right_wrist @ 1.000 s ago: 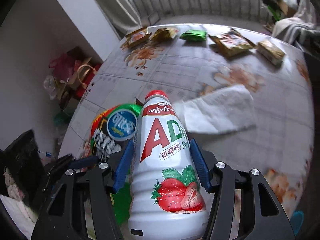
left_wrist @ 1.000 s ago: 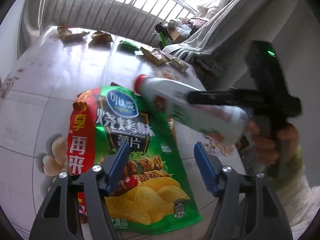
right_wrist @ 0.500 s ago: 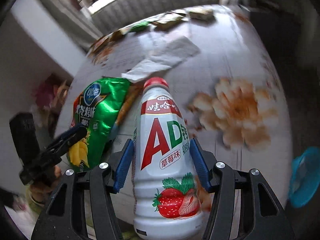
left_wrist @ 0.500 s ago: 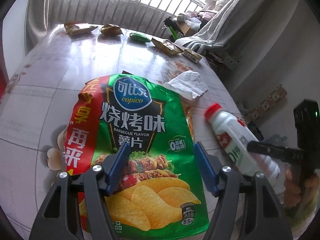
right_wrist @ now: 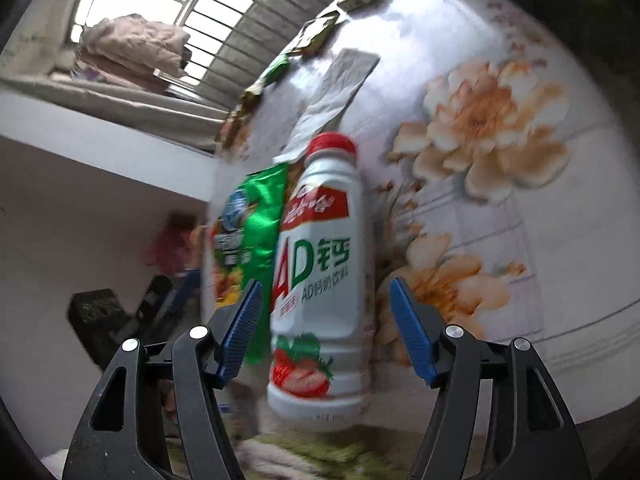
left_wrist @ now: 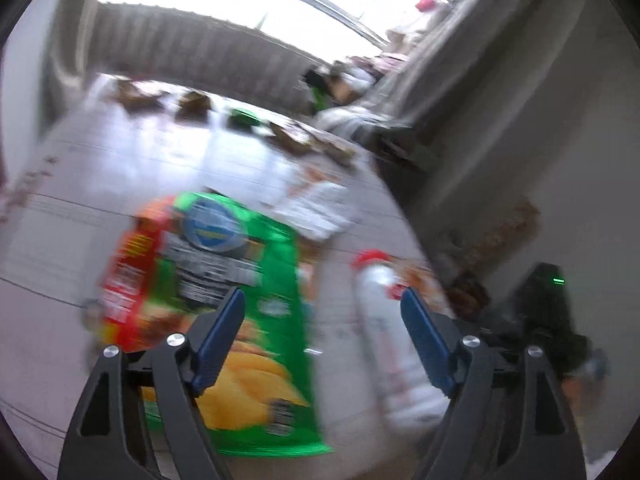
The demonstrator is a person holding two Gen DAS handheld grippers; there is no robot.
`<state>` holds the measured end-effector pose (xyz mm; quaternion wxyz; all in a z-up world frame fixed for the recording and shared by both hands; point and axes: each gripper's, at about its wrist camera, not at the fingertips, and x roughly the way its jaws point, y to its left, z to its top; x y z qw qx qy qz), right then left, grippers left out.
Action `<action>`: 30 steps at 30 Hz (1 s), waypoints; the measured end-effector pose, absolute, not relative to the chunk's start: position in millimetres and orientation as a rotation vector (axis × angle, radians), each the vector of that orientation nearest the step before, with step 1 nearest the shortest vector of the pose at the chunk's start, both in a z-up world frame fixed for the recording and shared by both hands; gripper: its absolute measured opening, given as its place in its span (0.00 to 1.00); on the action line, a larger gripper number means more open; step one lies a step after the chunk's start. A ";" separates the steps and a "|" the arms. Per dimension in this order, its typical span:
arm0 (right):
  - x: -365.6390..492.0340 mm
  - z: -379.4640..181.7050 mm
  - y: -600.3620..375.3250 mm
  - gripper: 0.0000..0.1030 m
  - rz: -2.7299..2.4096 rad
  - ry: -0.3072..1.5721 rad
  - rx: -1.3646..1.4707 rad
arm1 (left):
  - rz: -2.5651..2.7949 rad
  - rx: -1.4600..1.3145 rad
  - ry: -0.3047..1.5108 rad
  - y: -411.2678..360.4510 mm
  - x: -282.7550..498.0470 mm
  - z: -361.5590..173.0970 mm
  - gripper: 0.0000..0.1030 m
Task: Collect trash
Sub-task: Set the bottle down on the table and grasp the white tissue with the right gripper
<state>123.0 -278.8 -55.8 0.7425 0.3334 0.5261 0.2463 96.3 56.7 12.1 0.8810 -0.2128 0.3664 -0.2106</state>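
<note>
Between the right tongs' [right_wrist: 326, 320] blue pads, a white, red-capped drink bottle [right_wrist: 320, 280] lies on the floral desk [right_wrist: 540, 240], pads clear of both sides. These tongs have just been opening. Just beside the bottle, a green chip bag [right_wrist: 256, 224] lies flat. Left tongs [left_wrist: 322, 336] stand wide above bag and bottle, holding nothing, having just been opening too. Beyond, a white tissue [right_wrist: 340, 84] and small wrappers [left_wrist: 192, 102] lie near the far edge.
</note>
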 end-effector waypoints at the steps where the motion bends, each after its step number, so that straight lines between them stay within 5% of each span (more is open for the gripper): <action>1: 122.7 -57.5 -279.4 0.62 0.553 1.151 0.759 | -0.469 -0.456 0.771 51.4 96.6 11.8 0.77; 10: 128.7 -41.4 -302.6 0.62 0.468 1.087 0.742 | -0.637 -0.510 0.942 -5.5 120.4 -5.2 0.80; 17: 218.8 9.7 -243.9 0.69 0.477 1.007 0.330 | -0.641 -0.497 0.930 -5.3 113.5 -5.6 0.80; 24: 296.4 -18.7 -146.0 0.72 0.456 1.011 -0.186 | -0.641 -0.489 0.951 0.6 107.6 -9.1 0.80; 30: 317.6 -60.7 -138.2 0.53 0.471 1.085 -0.286 | -0.649 -0.499 0.962 4.0 107.5 -12.6 0.80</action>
